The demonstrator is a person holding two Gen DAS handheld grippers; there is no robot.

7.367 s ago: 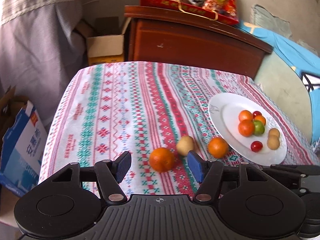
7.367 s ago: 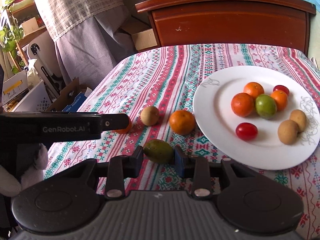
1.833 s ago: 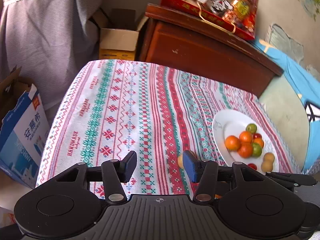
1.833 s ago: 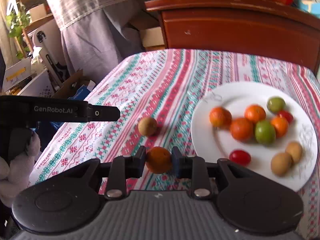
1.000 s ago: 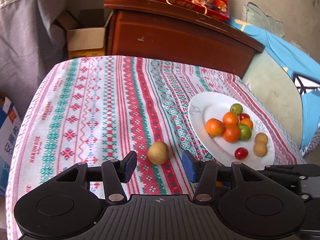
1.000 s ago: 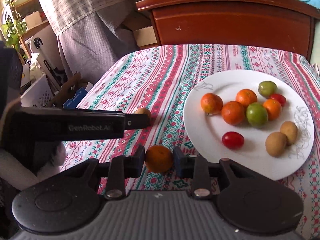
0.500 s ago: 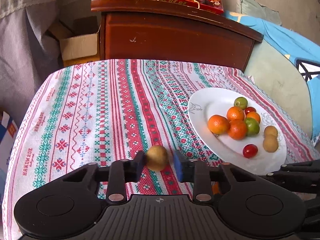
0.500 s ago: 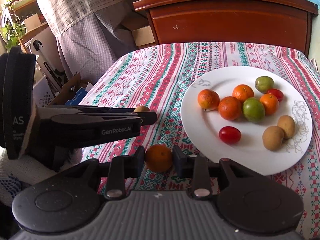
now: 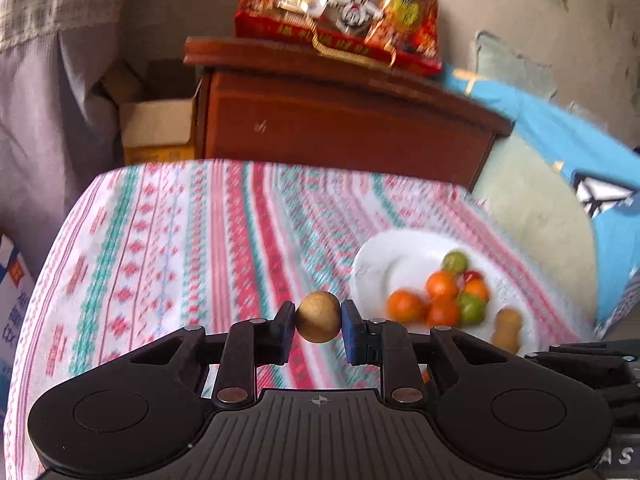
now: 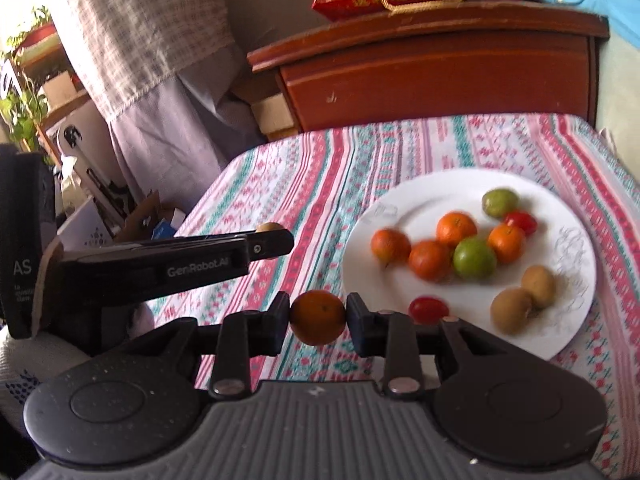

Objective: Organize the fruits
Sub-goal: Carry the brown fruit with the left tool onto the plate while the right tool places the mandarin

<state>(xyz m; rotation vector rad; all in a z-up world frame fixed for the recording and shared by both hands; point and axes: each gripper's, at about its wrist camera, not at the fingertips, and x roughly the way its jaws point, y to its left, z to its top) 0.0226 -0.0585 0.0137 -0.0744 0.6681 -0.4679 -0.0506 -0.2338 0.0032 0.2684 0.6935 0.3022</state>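
Brown fruit (image 9: 318, 316), loose before, now clamped by left gripper (image 9: 316, 330).

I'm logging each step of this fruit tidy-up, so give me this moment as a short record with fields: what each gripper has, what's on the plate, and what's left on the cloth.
left gripper: shut on a brown round fruit
right gripper: shut on an orange
plate: white, on the striped tablecloth
fruit on plate: four oranges, two green fruits, two red tomatoes, two brown fruits
loose fruit on cloth: none visible in either view
remaining step: both held fruits not yet on the plate
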